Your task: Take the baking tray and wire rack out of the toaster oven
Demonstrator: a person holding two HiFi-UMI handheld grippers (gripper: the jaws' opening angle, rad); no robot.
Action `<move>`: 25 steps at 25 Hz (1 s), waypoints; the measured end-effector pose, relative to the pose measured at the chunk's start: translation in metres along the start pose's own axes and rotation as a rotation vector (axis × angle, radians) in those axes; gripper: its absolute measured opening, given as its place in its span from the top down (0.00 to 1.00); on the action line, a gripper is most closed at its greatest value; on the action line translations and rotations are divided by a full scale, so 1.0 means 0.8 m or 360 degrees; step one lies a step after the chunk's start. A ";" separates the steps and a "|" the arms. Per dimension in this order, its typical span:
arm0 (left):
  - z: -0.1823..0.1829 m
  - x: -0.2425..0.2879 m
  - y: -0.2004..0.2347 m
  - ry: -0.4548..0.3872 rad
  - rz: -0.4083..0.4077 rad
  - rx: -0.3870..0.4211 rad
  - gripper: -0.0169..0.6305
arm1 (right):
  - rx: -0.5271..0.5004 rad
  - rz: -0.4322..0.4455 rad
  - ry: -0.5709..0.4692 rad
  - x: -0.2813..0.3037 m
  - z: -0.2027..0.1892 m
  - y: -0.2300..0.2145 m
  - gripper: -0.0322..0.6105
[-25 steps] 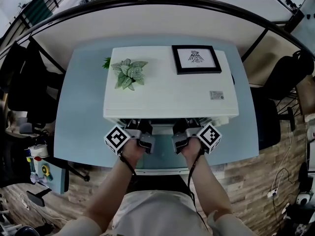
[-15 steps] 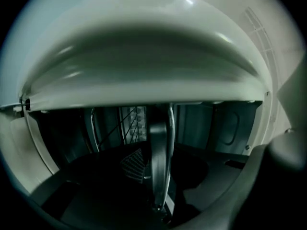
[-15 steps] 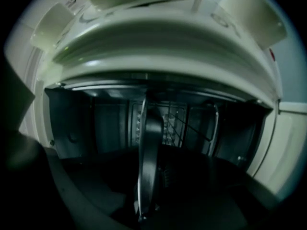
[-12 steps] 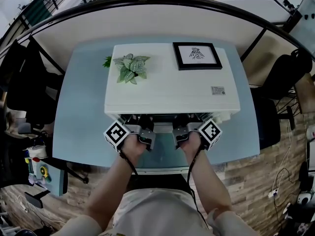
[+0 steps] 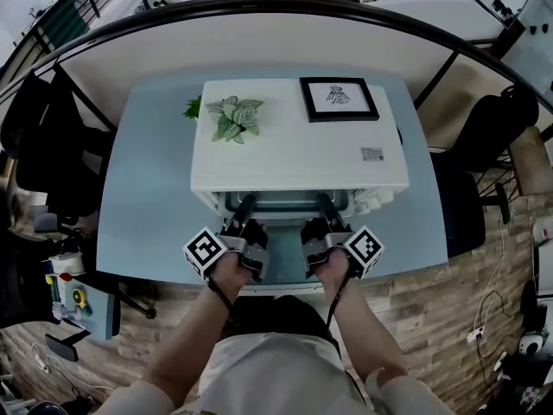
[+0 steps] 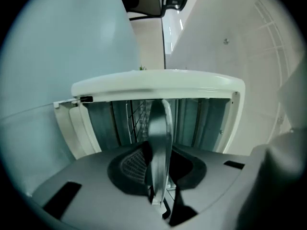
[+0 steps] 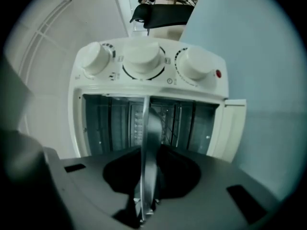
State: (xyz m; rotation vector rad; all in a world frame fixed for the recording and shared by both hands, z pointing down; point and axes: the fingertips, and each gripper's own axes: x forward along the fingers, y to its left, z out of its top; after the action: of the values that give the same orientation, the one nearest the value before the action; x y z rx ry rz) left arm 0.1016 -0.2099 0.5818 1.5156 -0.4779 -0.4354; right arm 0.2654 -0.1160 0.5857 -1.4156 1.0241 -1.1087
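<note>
The white toaster oven (image 5: 298,154) stands open on the light blue table (image 5: 147,188). The metal baking tray (image 5: 285,206) sticks part way out of its mouth. My left gripper (image 5: 244,204) holds the tray's front rim at the left and my right gripper (image 5: 324,202) holds it at the right. Both pairs of jaws are still closing, with the rim pinched between the pads. In the left gripper view the tray (image 6: 160,128) runs edge-on through the gripper (image 6: 158,171), and the wire rack (image 6: 139,119) shows inside the oven. In the right gripper view the tray (image 7: 146,138) again sits in the gripper (image 7: 146,176).
A potted plant (image 5: 233,115) and a framed picture (image 5: 339,98) rest on the oven's top. Three knobs (image 7: 141,56) line the oven's control side. The open door (image 5: 281,271) lies flat under my hands. Black chairs (image 5: 497,128) stand to the right of the table.
Both grippers have closed on the tray's rim and drawn back toward me. The tray has slid a little way out of the oven.
</note>
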 end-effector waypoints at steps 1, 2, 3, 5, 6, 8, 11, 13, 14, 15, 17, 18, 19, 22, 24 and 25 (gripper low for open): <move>-0.004 -0.007 -0.001 0.0008 0.0004 -0.0005 0.84 | 0.0002 -0.0026 0.0000 -0.009 -0.003 0.000 0.83; -0.007 -0.013 -0.001 0.0014 0.0008 -0.0009 0.84 | 0.0009 -0.0049 0.0001 -0.017 -0.007 0.001 0.83; -0.010 -0.020 -0.002 0.0018 0.0016 -0.0011 0.85 | 0.0016 -0.0066 0.0001 -0.024 -0.010 0.001 0.84; -0.017 -0.035 -0.001 0.0024 0.0042 -0.0002 0.85 | 0.0022 -0.0094 0.0003 -0.041 -0.015 -0.002 0.84; -0.020 -0.043 0.001 0.0026 0.0060 0.0007 0.85 | 0.0025 -0.0104 0.0005 -0.049 -0.018 -0.003 0.84; -0.027 -0.058 0.001 0.0029 0.0076 -0.0006 0.85 | 0.0033 -0.0117 0.0010 -0.065 -0.023 -0.003 0.84; -0.040 -0.078 -0.003 0.0046 0.0082 -0.0022 0.85 | 0.0040 -0.0152 0.0013 -0.089 -0.031 -0.005 0.85; -0.047 -0.094 -0.006 0.0061 0.0102 0.0014 0.85 | 0.0046 -0.0176 0.0018 -0.107 -0.038 -0.005 0.85; -0.050 -0.103 -0.005 0.0067 0.0114 0.0028 0.85 | 0.0047 -0.0188 0.0023 -0.116 -0.042 -0.005 0.85; -0.053 -0.112 -0.005 0.0073 0.0122 0.0031 0.85 | 0.0047 -0.0199 0.0028 -0.125 -0.045 -0.005 0.85; -0.061 -0.127 -0.006 0.0087 0.0131 0.0018 0.85 | 0.0048 -0.0220 0.0037 -0.142 -0.052 -0.005 0.85; -0.063 -0.135 -0.005 0.0096 0.0145 0.0022 0.85 | 0.0049 -0.0229 0.0040 -0.151 -0.055 -0.005 0.85; -0.066 -0.143 -0.003 0.0106 0.0161 0.0029 0.85 | 0.0053 -0.0236 0.0043 -0.159 -0.059 -0.006 0.85; -0.080 -0.165 -0.002 0.0129 0.0179 -0.0018 0.85 | 0.0072 -0.0251 0.0039 -0.183 -0.067 -0.005 0.84; -0.089 -0.182 0.003 0.0135 0.0222 -0.0058 0.83 | 0.0086 -0.0257 0.0031 -0.199 -0.071 -0.004 0.83; -0.093 -0.191 0.006 0.0141 0.0241 -0.0074 0.83 | 0.0091 -0.0260 0.0031 -0.206 -0.073 -0.004 0.83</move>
State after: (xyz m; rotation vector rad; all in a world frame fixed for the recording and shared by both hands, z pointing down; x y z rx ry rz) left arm 0.0151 -0.0635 0.5823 1.4366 -0.5056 -0.2588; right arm 0.1729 0.0324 0.5742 -1.4652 0.8955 -1.2627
